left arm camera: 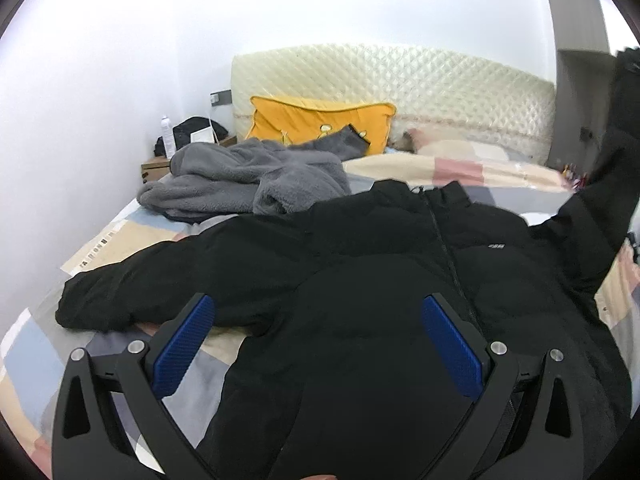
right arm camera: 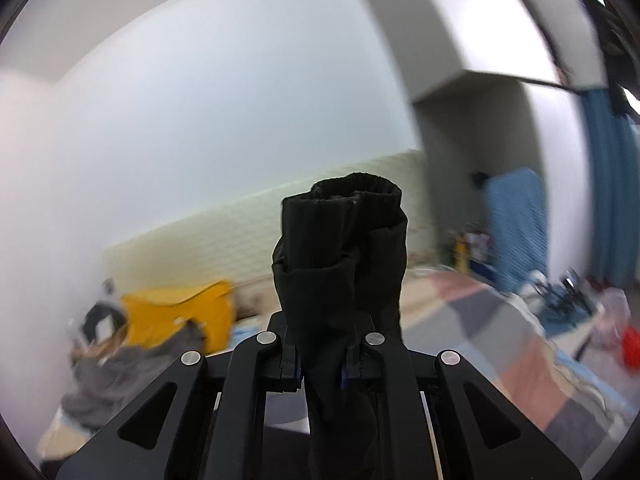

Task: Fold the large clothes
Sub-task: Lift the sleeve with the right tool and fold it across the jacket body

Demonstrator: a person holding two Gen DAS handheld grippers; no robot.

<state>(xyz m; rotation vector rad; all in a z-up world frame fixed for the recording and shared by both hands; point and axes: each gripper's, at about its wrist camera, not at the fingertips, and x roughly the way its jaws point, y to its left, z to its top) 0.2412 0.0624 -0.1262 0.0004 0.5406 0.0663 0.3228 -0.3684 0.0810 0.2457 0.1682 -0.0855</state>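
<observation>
While one black jacket (left arm camera: 400, 272) lies on the bed (left arm camera: 120, 248), the left gripper (left arm camera: 316, 312) gapes; only the right view shows the right gripper (right arm camera: 322, 374) clamping its sleeve cuff (right arm camera: 344, 216).

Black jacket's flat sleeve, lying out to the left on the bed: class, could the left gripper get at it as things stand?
Probably yes. The left gripper is open and empty above the black jacket, and nothing covers the flat sleeve.
</observation>
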